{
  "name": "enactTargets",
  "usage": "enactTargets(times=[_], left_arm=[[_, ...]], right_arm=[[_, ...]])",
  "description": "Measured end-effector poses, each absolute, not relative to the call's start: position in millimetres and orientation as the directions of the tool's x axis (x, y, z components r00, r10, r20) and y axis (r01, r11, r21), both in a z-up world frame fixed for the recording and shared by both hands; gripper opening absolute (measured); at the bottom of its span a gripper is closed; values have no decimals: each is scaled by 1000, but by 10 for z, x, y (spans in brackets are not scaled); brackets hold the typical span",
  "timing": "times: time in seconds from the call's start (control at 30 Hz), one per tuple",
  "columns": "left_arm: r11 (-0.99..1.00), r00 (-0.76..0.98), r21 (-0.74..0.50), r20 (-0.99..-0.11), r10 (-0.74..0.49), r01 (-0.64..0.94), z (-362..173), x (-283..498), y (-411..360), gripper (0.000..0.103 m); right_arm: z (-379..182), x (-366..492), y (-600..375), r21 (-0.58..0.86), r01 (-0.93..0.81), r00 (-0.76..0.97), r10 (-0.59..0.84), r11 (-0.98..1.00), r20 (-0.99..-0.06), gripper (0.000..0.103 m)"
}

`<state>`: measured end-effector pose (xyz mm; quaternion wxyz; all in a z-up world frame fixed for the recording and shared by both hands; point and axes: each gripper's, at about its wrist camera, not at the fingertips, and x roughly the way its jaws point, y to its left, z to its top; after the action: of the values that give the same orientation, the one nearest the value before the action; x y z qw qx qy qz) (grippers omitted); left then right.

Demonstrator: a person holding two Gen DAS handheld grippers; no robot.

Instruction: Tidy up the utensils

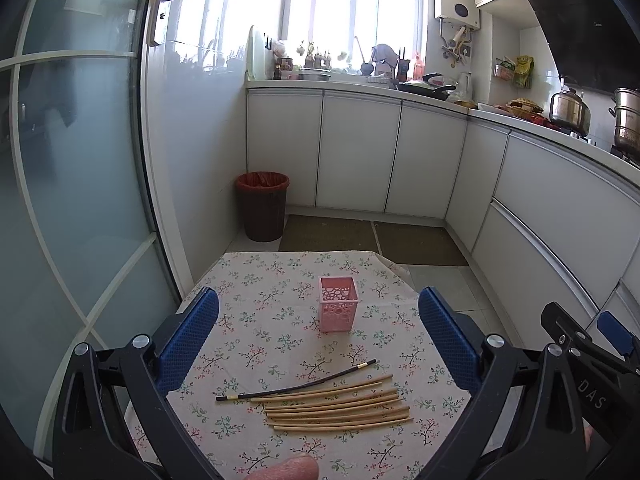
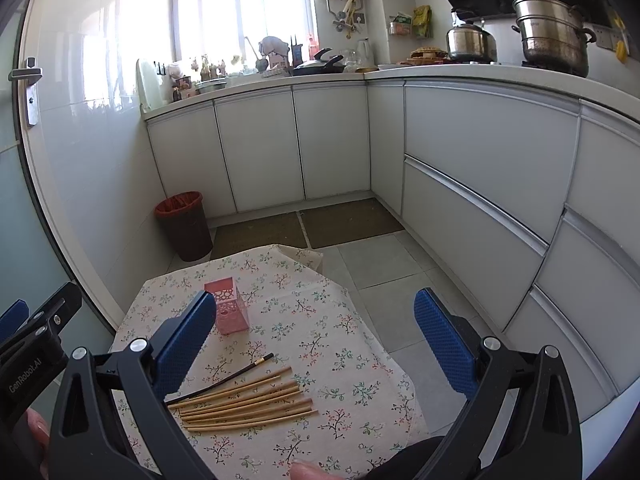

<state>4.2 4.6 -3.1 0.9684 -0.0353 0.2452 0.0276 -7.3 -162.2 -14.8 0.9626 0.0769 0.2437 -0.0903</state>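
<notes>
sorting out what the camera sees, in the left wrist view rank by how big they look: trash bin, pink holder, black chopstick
1. trash bin, the biggest, though it stands farthest away.
2. pink holder, smaller in both height and width.
3. black chopstick, longer than the holder is tall, but far too thin to cover much area.

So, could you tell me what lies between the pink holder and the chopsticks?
Nothing: only bare floral cloth separates the holder from the chopsticks, clearest in the left wrist view.
</notes>
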Motion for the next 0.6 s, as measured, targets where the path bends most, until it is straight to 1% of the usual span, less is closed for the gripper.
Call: enactTargets(times=[0.6], left_arm=[[996,876,-54,-482,36,-71,-35,46,50,96]], right_arm=[[-155,-63,-1647,107,211,860,-132,972,-492,96]])
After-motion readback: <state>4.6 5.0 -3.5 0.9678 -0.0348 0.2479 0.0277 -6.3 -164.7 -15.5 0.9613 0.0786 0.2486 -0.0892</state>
